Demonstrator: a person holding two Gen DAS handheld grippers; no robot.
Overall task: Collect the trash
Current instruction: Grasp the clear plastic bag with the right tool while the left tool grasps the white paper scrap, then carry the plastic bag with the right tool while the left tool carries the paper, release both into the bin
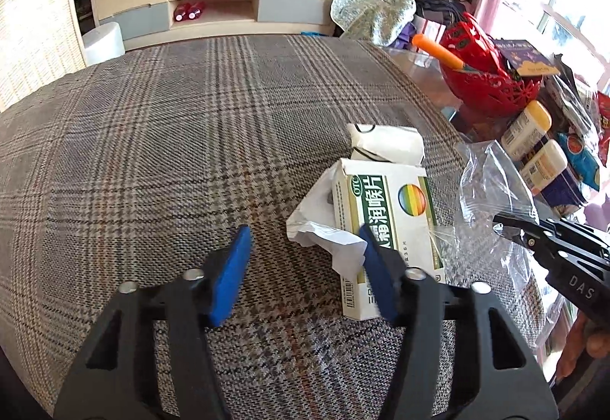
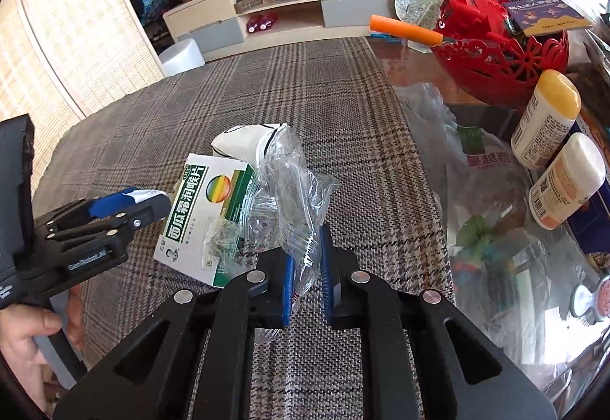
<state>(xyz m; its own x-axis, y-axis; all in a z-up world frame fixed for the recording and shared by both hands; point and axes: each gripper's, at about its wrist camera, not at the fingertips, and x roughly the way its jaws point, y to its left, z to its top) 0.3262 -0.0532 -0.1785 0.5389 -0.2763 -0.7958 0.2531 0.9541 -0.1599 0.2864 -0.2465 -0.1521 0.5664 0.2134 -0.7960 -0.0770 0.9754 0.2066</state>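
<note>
Right tongs (image 2: pixel 307 240) level, pinching plastic bag (image 2: pixel 289 183); left tongs (image 1: pixel 305 244) spread.

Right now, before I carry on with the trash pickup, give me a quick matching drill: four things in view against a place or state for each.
Things:
1. clear plastic bag
2. medicine box
3. orange-handled tool
4. two white bottles

Places or states:
a. sticking out of the red basket
b. lying on the glass table top
c. between the right gripper fingers
d. lying on the plaid cloth, crumpled paper beside it

Pairs: 1-c, 2-d, 3-a, 4-b
</note>
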